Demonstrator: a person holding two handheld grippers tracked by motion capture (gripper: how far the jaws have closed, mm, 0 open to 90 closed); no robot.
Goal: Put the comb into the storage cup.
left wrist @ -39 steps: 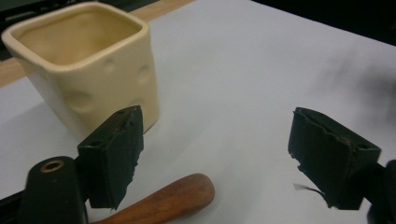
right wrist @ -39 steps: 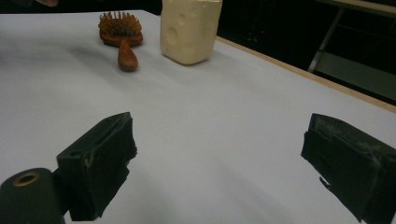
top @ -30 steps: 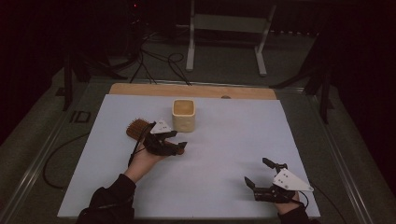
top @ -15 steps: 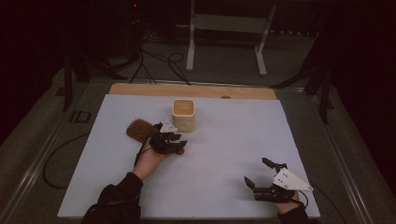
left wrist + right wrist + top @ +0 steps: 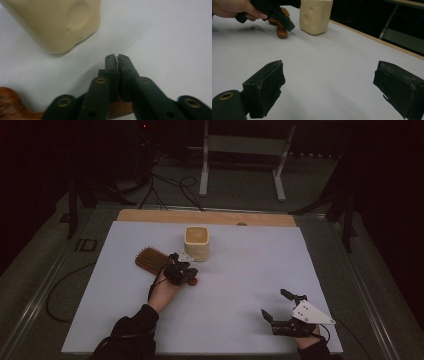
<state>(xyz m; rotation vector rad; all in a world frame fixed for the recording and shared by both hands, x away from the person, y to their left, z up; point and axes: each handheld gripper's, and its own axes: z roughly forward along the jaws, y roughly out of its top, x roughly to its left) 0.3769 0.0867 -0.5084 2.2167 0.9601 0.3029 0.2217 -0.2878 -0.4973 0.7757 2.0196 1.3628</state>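
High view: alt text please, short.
A person's left gripper is shut on the handle of a brown wooden hairbrush beside a cream square cup on a white table; the right gripper rests open at the near right.

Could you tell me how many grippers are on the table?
2: the left gripper sits by the hairbrush near the cream cup; the right gripper is at the near right corner.

The left gripper (image 5: 117, 58) has matte black jaws on linked black arms with brass-ringed pivot holes; the right gripper (image 5: 329, 85) has blocky black jaws with scuffed, worn faces and a pale grey three-cornered plate (image 5: 311, 312) on top; a dark long sleeve (image 5: 131, 335) covers the person's left forearm.
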